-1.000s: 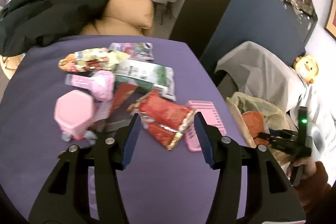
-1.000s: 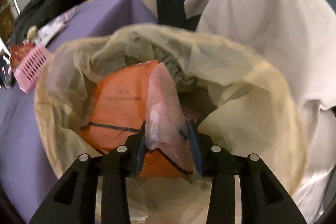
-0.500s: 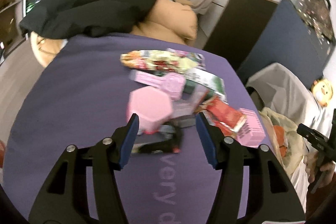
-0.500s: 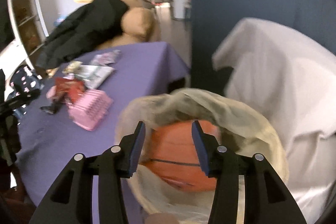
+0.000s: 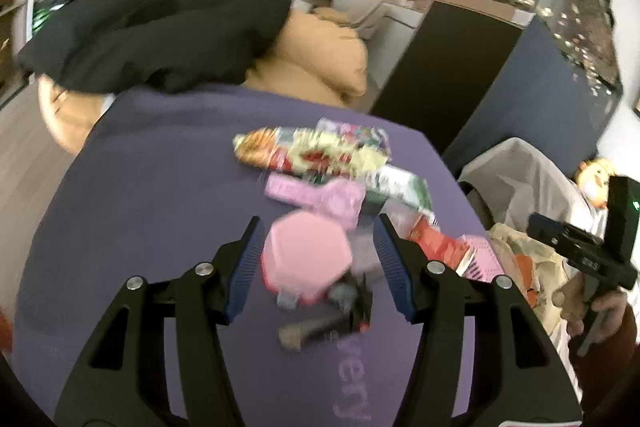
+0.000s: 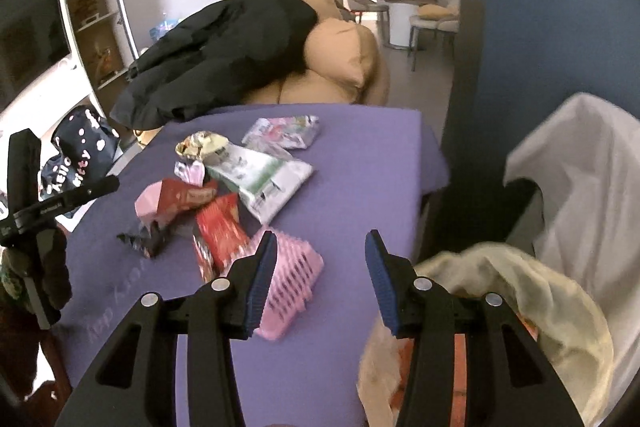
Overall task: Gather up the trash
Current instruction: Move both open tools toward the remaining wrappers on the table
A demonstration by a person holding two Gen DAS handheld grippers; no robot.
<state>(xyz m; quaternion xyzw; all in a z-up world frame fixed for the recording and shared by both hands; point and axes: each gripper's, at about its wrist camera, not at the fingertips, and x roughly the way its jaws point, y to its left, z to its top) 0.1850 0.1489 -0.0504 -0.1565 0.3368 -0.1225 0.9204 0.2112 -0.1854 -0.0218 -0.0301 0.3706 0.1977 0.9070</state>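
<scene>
Your left gripper point(image 5: 318, 261) is spread wide and holds nothing; the pink box point(image 5: 306, 261) sits between its fingers on the purple table point(image 5: 152, 211), untouched as far as the blur lets you tell. Just beyond the pink box lie the wrappers point(image 5: 316, 151), and a dark wrapper point(image 5: 320, 327) lies just in front of it. Your right gripper point(image 6: 320, 273) is also spread and empty, above the table edge beside the pink comb point(image 6: 290, 285). The trash bag point(image 6: 532, 299) sits off the table's right edge.
</scene>
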